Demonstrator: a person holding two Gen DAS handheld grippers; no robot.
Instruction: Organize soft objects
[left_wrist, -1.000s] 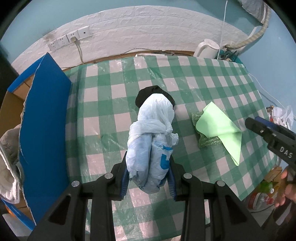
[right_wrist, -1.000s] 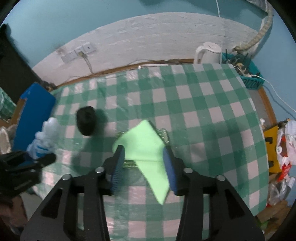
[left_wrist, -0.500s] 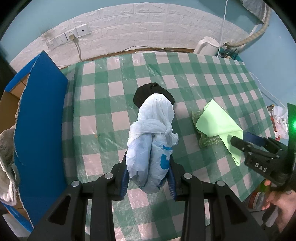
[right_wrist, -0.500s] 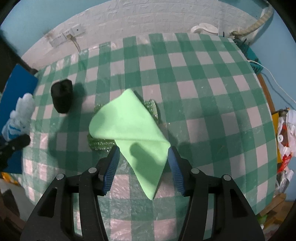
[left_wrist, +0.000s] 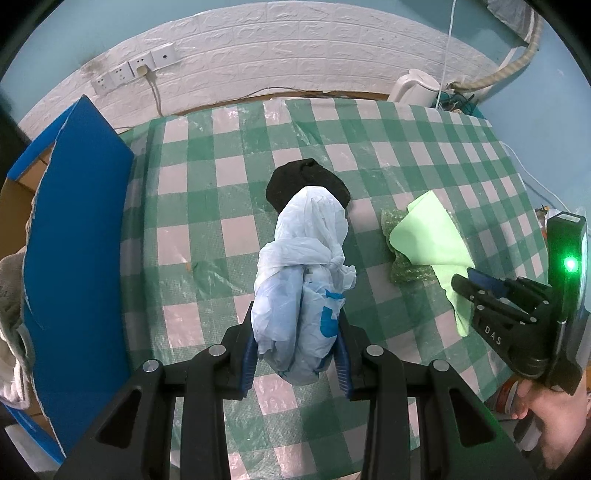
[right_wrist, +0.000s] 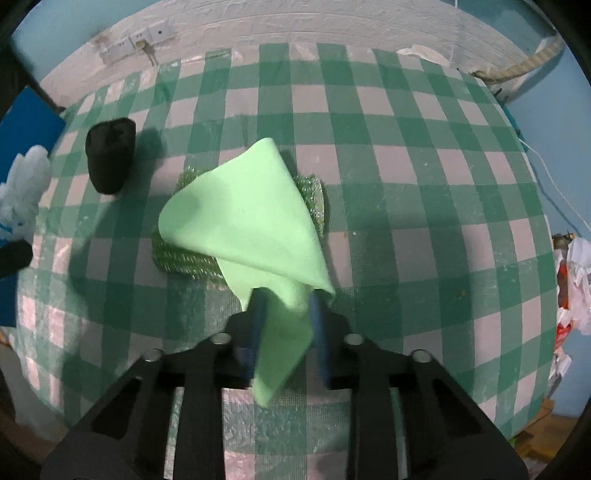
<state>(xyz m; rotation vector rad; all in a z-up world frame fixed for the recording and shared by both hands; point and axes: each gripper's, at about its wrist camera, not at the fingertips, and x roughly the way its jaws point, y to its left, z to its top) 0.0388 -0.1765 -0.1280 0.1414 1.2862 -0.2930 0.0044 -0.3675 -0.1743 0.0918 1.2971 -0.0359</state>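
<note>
Left gripper (left_wrist: 297, 343) clamped on knotted white plastic bag (left_wrist: 303, 273) above tabletop (left_wrist: 207, 221) left edge, right gripper (right_wrist: 284, 332) jaws closing on light green cloth (right_wrist: 251, 225), near-right part of tabletop, cloth draped over green bubble wrap (right_wrist: 184, 254), black sock (right_wrist: 110, 158) mid-left.

Knotted pale-blue plastic bag (left_wrist: 303, 295): crumpled, tied around the middle, blue print on one side, held upright off the worktop. Black fabric bundle (right_wrist: 110, 159): small, rolled, lying on the green-checked cloth just behind the bag. Light-green cloth (right_wrist: 251, 229): smooth, folded to a point, near corner lifted and creased, rest draped over green bubble wrap (right_wrist: 184, 254), which lies flat beneath, edges showing at both sides.
</note>
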